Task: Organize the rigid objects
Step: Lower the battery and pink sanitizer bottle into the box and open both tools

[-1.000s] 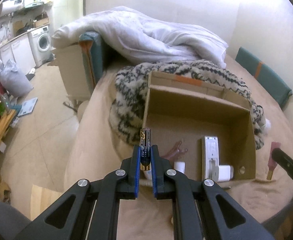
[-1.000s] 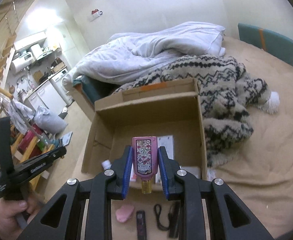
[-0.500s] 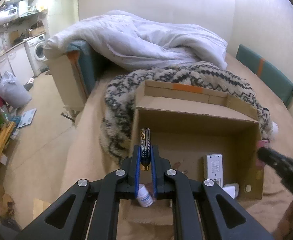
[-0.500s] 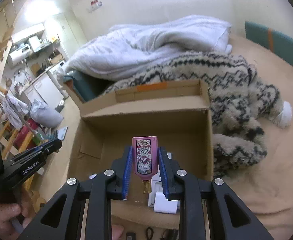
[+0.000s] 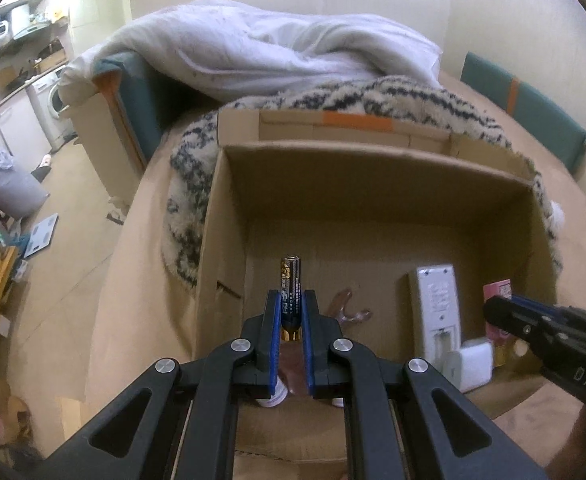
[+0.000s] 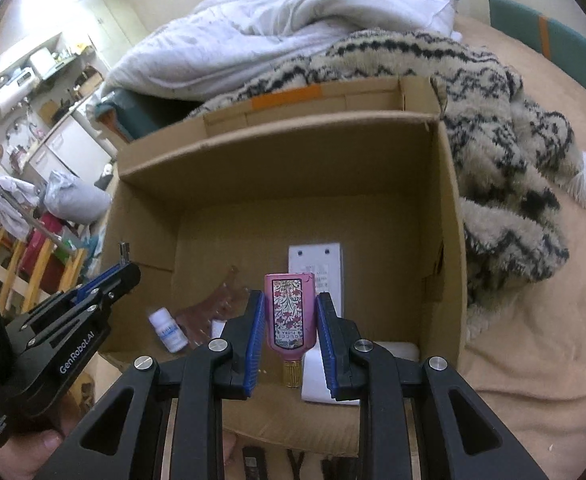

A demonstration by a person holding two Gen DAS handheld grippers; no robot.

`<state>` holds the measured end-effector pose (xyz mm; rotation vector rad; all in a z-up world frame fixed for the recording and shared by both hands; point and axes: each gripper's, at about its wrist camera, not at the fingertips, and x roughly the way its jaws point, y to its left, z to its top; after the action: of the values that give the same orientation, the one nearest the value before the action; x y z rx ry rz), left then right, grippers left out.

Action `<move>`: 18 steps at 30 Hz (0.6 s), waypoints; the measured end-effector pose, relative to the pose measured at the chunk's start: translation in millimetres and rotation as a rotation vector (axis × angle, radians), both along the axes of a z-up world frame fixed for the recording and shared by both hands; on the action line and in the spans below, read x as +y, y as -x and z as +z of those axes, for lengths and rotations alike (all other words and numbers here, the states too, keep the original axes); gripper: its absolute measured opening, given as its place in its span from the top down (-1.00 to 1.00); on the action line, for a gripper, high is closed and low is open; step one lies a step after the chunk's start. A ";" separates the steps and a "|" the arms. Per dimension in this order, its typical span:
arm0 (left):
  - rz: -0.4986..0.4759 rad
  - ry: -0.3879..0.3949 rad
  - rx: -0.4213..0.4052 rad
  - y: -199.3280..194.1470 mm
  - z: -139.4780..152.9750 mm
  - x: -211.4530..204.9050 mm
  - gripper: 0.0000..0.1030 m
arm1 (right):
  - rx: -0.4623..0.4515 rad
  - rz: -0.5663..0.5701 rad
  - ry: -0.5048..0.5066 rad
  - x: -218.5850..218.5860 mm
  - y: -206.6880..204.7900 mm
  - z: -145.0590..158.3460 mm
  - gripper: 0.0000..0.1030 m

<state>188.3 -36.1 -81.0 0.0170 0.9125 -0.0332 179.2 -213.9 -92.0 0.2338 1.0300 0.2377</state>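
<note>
Both my grippers have come forward and down since a second ago, so the cardboard box (image 5: 229, 208) now fills each view and I look straight into it. My left gripper (image 5: 291, 312) stays clamped on the battery (image 5: 290, 288), which stands upright between the blue pads (image 5: 276, 332), gold end down, over the near left part of the box floor. My right gripper (image 6: 289, 320) is still clenched on the pink perfume bottle (image 6: 291, 312), gold cap pointing back toward me; it hangs over the near right part of the box, where earlier it was short of the near wall. In the left view the right gripper now reaches into the box from the right, where before only its tip showed outside.

On the box floor lie a white remote (image 5: 437, 304), a white charger (image 5: 469, 364) touching its near end, a brownish hair clip (image 5: 347, 308) and a small white bottle (image 6: 168, 330). The patterned blanket (image 6: 505, 160) lies behind and beside the box, unchanged.
</note>
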 end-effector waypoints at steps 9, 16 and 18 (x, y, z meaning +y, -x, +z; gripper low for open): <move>0.021 -0.006 0.048 -2.8 -12.2 4.8 0.82 | 0.060 -0.006 0.014 0.8 -4.6 -15.2 0.47; 0.014 -0.020 0.051 -2.1 -14.7 2.5 0.82 | 0.063 -0.019 0.018 -1.0 -6.0 -17.8 0.47; 0.016 -0.024 0.050 -2.5 -14.8 2.9 0.83 | 0.063 -0.020 0.015 -0.3 -7.5 -17.7 0.47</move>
<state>190.8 -33.1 -95.8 0.0312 0.9633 -0.0079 186.6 -214.1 -109.7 0.2393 1.0909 0.2054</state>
